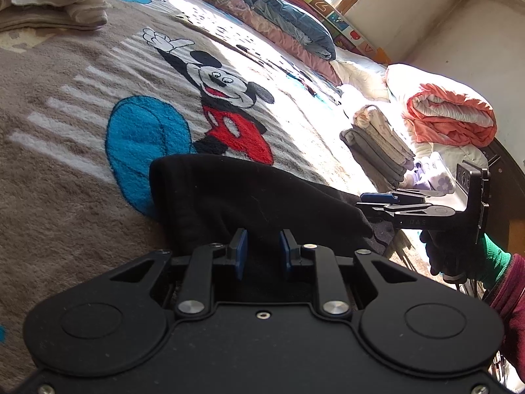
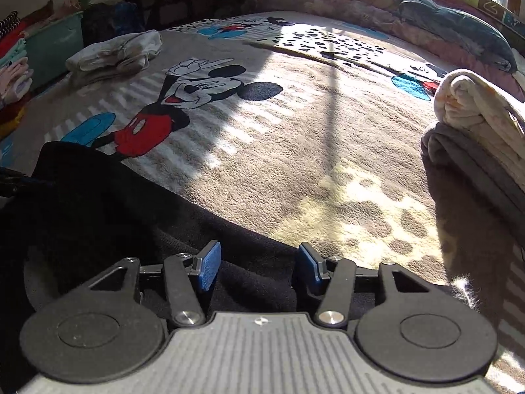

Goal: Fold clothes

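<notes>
Nearest in both wrist views lay the black garment, spread on the plush cartoon blanket just ahead of the two tools. Left gripper sat over the cloth with its blue pads a narrow gap apart; whether any fabric was pinched between them, cannot tell. Right gripper had its jaws wide apart over the garment's near edge, nothing held. In the left view that right tool came in from the side at the garment's far end, carried by a dark-gloved hand with a green cuff and maroon sleeve.

Judged handling: light, limp, matte knit, no stiffness, will sag and drag on the fuzzy pile, not slippery, not fragile. Best taken at the edge or corners, one tool on each end, so the fold stays square.

Further off stood a folded stack of grey and cream cloth, soft rounded folds, beside an orange quilt roll. A rumpled pale pile lay across the blanket. Farthest, pillows and bedding lined the window side.
</notes>
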### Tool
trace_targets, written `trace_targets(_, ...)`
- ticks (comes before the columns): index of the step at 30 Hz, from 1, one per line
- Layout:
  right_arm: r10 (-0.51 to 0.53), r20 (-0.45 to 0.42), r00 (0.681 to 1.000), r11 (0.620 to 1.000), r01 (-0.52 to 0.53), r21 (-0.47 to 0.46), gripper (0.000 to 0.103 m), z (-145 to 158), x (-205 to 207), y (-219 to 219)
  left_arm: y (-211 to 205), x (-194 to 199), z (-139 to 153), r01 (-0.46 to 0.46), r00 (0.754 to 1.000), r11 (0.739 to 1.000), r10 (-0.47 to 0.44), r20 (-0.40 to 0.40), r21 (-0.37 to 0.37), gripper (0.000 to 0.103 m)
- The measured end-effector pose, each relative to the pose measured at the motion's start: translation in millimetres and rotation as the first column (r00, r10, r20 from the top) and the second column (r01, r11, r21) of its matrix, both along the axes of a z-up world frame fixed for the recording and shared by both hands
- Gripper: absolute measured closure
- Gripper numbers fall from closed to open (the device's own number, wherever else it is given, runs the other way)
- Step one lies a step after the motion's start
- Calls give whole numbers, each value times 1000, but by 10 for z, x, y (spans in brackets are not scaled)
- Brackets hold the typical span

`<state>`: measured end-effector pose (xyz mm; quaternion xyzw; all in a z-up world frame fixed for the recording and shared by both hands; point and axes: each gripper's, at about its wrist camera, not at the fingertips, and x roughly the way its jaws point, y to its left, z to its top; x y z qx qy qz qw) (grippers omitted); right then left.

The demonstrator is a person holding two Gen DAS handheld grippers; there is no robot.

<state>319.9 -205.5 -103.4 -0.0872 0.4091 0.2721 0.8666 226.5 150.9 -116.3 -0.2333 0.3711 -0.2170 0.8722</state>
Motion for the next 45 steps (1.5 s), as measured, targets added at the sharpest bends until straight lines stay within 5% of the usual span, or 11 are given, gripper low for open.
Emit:
trace_targets(7, 22, 69, 997, 999, -21, -25, 94, 1, -95, 136, 0, 10, 1, 1, 1000, 1000, -1, -1, 0, 83)
trace_targets(9, -7, 119, 993, 1000, 8, -9, 98, 68, -112, 110, 1, 7, 2, 1, 1000, 1000, -1, -1, -1, 83)
trace_targets(14, -70, 204, 976, 997, 74, -11, 98, 137, -61, 82, 8, 3, -4, 3, 1000, 1000, -3, -2, -7, 84)
trace_targets(17, -67, 172, 983, 998, 64, 28, 92, 151, -25, 12, 4, 4, 0, 3, 1000, 1000, -3, -2, -5, 83)
trace_targets(19, -66, 166, 984, 998, 64, 14, 65, 176, -37, -40, 10, 5, -2, 4, 1000, 1000, -4, -2, -8, 83)
trace_targets(29, -56, 175, 983, 996, 68, -63, 66, 119, -242, -450, 34, 3, -9, 8, 1000, 1000, -8, -3, -18, 83)
trace_targets(37, -227, 149, 962, 965, 243, -97, 58, 31, -125, -928, 25, 9, -18, 9, 1000, 1000, -9, -4, -16, 83)
trace_targets(43, -367, 89, 926, 930, 365, 31, 52, -4, -37, -1302, 10, 21, -22, 11, 1000, 1000, -11, -2, -10, 83)
trace_targets(44, -366, 53, 929, 929, 362, 75, 53, -31, -14, -1353, 10, 20, -22, 11, 1000, 1000, -11, -2, -10, 83)
trace_targets(45, -361, 24, 932, 927, 356, 114, 73, -56, 3, -1391, 10, 19, -22, 11, 1000, 1000, -11, -1, -10, 83)
